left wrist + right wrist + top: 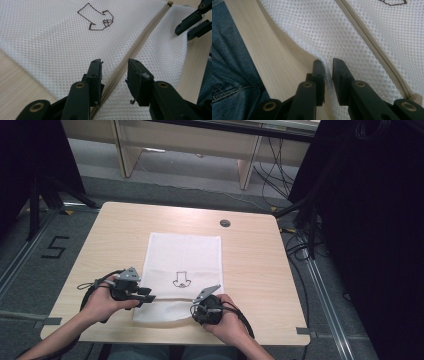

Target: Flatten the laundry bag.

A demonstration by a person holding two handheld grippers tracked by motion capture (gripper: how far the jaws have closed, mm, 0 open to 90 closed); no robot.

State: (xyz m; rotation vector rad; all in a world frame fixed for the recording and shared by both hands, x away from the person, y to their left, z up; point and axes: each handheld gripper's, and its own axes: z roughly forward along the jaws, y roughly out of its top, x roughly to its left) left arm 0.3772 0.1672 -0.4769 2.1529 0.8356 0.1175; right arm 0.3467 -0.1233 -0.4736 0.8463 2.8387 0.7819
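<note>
A: Item one, at the left?
B: Left gripper (146, 298), held in the person's left hand (102, 302), at the left edge of the white mesh bag (183, 270). In the left gripper view its jaws stand apart, one on each side of the beige zipper (140, 43), resting on or just above the mesh; nothing is pinched between them.

A: Item two, the middle?
B: The mesh bag lies flat on the wooden table (250, 270), near the person's edge, centred. A small brown outline drawing (181, 280) is stitched on it just beyond the zipper line.

A: Item three, at the right?
B: Right gripper (196, 306), in the right hand (227, 320), at the bag's near right corner. In the right gripper view the jaws stand close together with a raised fold of mesh (328, 75) between them; it is clamped on the bag's edge. Blue denim (229, 57) shows beyond the table edge there.
</note>
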